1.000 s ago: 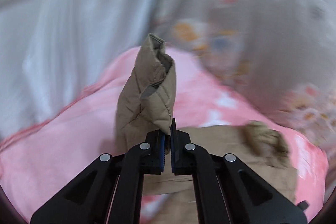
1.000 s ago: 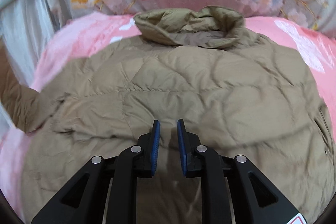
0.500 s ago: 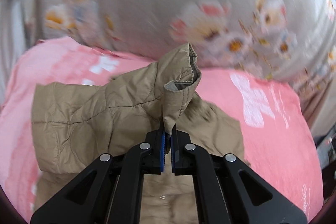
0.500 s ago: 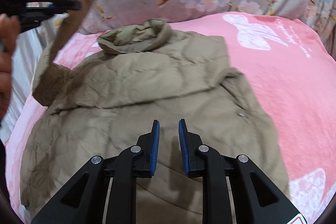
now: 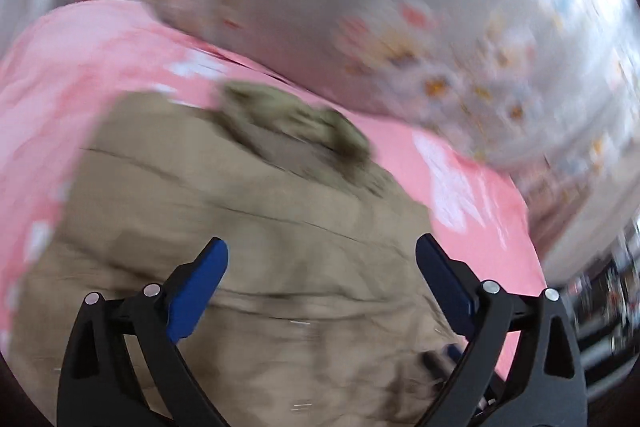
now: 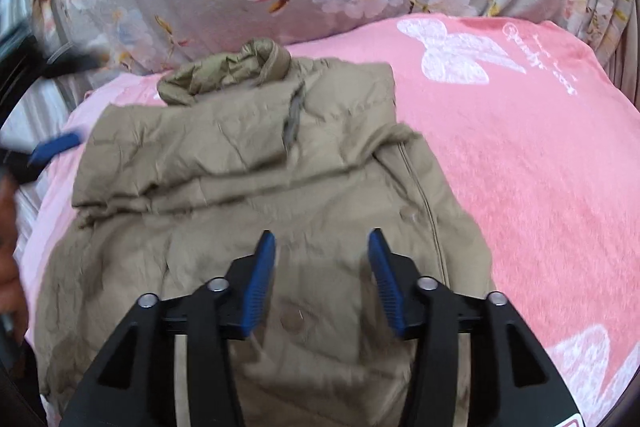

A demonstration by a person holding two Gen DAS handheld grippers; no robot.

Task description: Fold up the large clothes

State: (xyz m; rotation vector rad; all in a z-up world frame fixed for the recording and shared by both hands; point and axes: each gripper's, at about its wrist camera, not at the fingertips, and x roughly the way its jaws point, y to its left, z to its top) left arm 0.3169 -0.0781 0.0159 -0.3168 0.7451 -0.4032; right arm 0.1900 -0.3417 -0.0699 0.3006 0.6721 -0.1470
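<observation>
Jacket (image 6: 248, 195): tan quilted, lies centre frame on pink blanket (image 6: 520, 163) | left hand-held gripper (image 5: 322, 255): jaws opening, nothing between | right hand-held gripper (image 6: 322, 247): jaws opening above jacket, empty | writing: white script on blanket upper right, unreadable

Soft, even light is cast throughout, with no glare and only faint shadows. The left wrist view is heavily smeared, the quilted tan padded jacket (image 5: 280, 247) included. The right wrist view is sharper. Fisheye bending and dark corners are seen.
</observation>
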